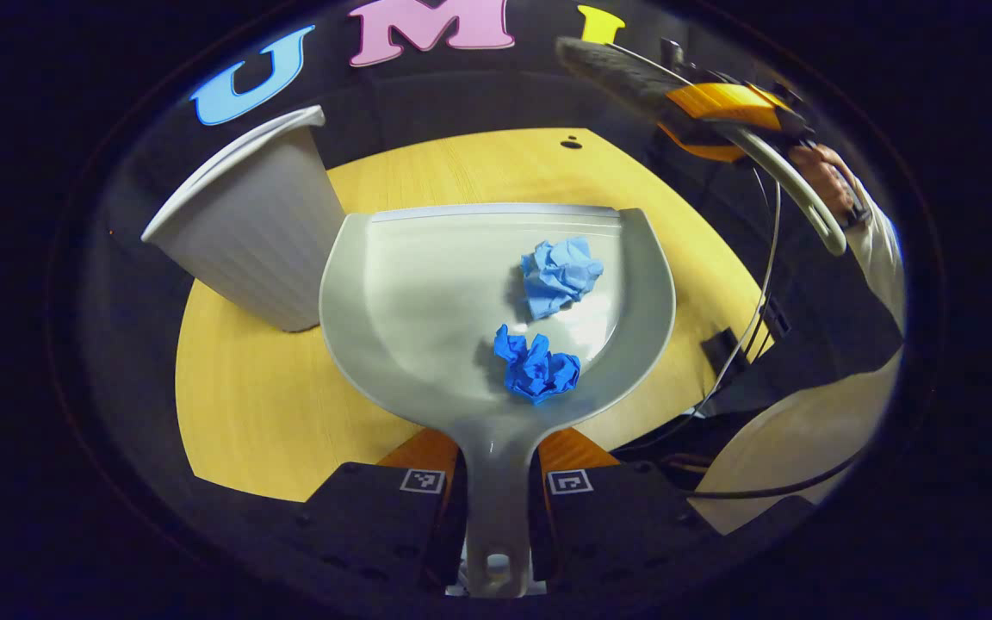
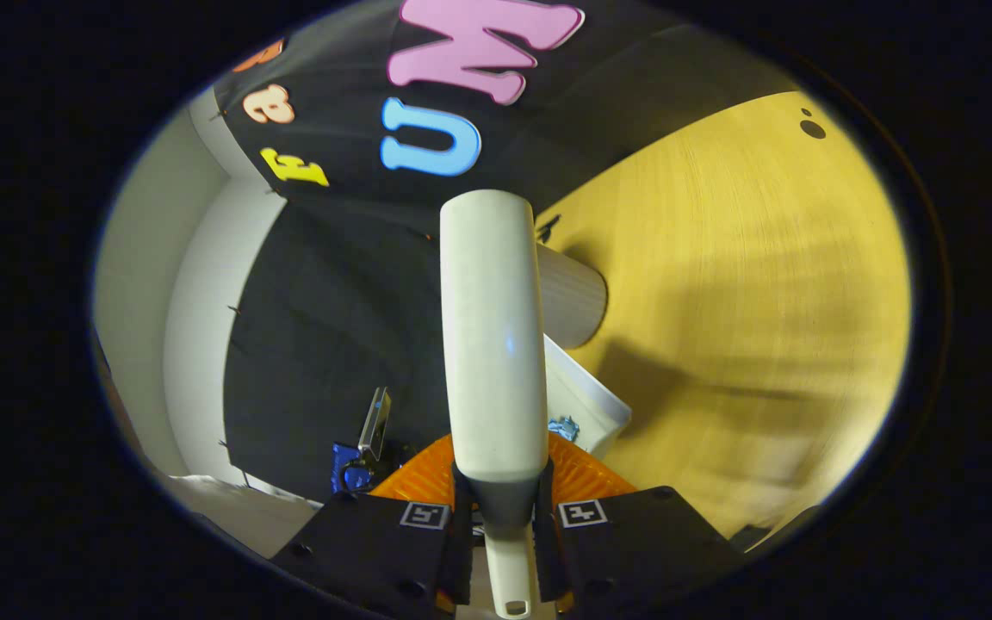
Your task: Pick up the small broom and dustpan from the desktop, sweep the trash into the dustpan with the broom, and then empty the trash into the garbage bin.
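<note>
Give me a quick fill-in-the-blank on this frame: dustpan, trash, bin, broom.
1. The dustpan holds ____ crumpled blue paper balls.
2. The left hand-held gripper is shut on the dustpan's ____.
3. The white garbage bin stands on the ____ tabletop.
4. The right hand-held gripper is shut on the ____.

Missing words: two; handle; wooden; broom

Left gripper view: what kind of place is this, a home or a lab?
Probably a staged test booth rather than a home: a black cloth wall behind a bare wooden table, with a bin and a dustpan holding paper balls.
</note>
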Demonstrator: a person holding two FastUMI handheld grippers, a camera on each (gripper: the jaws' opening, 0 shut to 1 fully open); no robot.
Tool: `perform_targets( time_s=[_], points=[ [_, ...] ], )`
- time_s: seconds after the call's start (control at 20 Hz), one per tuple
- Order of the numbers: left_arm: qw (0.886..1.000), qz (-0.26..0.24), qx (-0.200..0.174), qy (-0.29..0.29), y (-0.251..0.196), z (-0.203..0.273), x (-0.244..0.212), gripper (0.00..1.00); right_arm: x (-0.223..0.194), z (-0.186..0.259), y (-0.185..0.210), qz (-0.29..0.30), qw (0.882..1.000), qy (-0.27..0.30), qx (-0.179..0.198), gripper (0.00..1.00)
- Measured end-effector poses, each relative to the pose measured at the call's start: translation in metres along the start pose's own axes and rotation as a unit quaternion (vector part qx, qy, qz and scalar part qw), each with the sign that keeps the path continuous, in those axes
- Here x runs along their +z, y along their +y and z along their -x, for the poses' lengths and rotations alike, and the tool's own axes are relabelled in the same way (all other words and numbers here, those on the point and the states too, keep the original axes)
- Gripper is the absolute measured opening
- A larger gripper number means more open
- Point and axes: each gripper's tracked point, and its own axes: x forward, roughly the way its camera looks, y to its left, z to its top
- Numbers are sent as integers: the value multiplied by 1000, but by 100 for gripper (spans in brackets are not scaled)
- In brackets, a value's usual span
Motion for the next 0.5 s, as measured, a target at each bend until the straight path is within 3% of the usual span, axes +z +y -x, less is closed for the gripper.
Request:
perform_targets(
  time_s=[0.1, 0.25, 0.35, 0.5],
  points=[
    [999, -1, 18, -43, 12, 26, 36, 27, -1, 5, -10, -4, 999, -35, 23, 31],
    [994, -7, 49, -98, 54, 55, 91, 27, -11, 22, -37, 1, 999, -49, 19, 31],
    [989, -6, 94, -114, 94, 68, 118, 27, -16, 20, -30, 7, 999, -47, 9, 31],
    [976, -36, 190, -105, 171, 87, 140, 27, -14, 22, -28, 4, 998, -53, 14, 31]
  ],
)
